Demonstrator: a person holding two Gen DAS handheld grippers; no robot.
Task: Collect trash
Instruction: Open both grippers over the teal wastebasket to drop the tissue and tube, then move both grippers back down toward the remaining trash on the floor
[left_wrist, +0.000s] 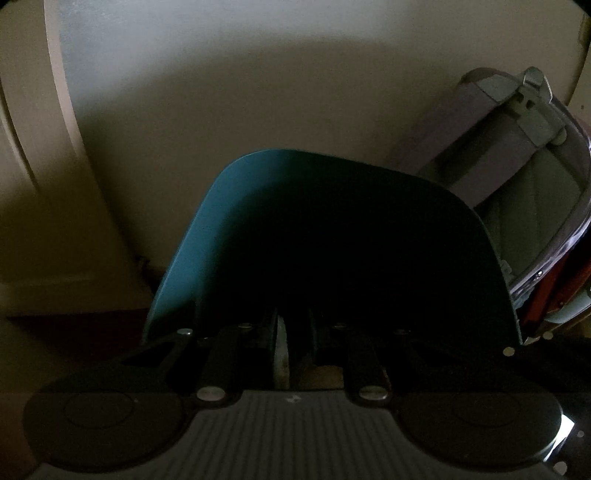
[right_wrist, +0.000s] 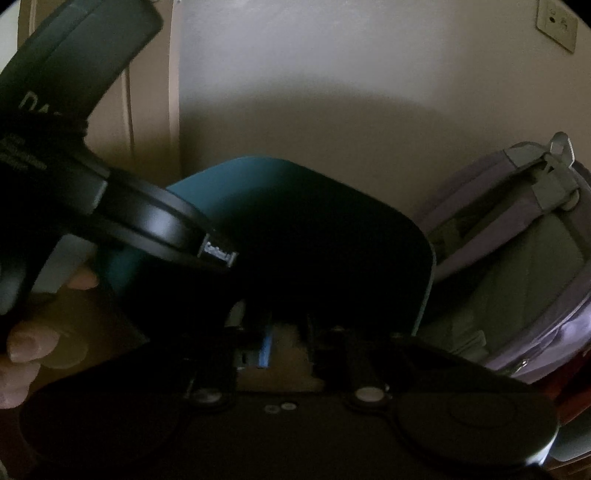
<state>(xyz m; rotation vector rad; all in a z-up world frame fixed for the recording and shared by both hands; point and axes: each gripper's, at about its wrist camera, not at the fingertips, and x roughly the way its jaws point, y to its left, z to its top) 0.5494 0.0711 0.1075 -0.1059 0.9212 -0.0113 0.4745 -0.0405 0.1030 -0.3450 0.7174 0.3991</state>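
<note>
Left wrist view, left to right. A pale door frame (left_wrist: 22, 147) stands at the left edge, and a cream wall (left_wrist: 258, 92) fills the background. At centre is the teal bin (left_wrist: 207, 240), its mouth facing the camera and its inside black with shadow. No trash can be made out within it. The left gripper (left_wrist: 293, 319) reaches over the near rim into that shadow with its jaws pressed together. A thin pale sliver (left_wrist: 282, 350) shows between the finger bases, but what it is cannot be told. At the right, a lavender-grey container (left_wrist: 498, 155) with a clear plastic rim leans against the wall, just beside the bin.

Right wrist view, left to right. A person's hand (right_wrist: 22, 350) holds the dark body of the left gripper, which slants across the upper left and ends over the bin's left side. The bin takes the centre. The right gripper (right_wrist: 291, 325) points into its dark mouth. Whether its jaws are spread or closed is lost in shadow. A blue strip (right_wrist: 266, 349) shows beside its left finger. The lavender-grey container stands to the right, and a wall socket (right_wrist: 557, 26) sits in the upper right corner.
</note>
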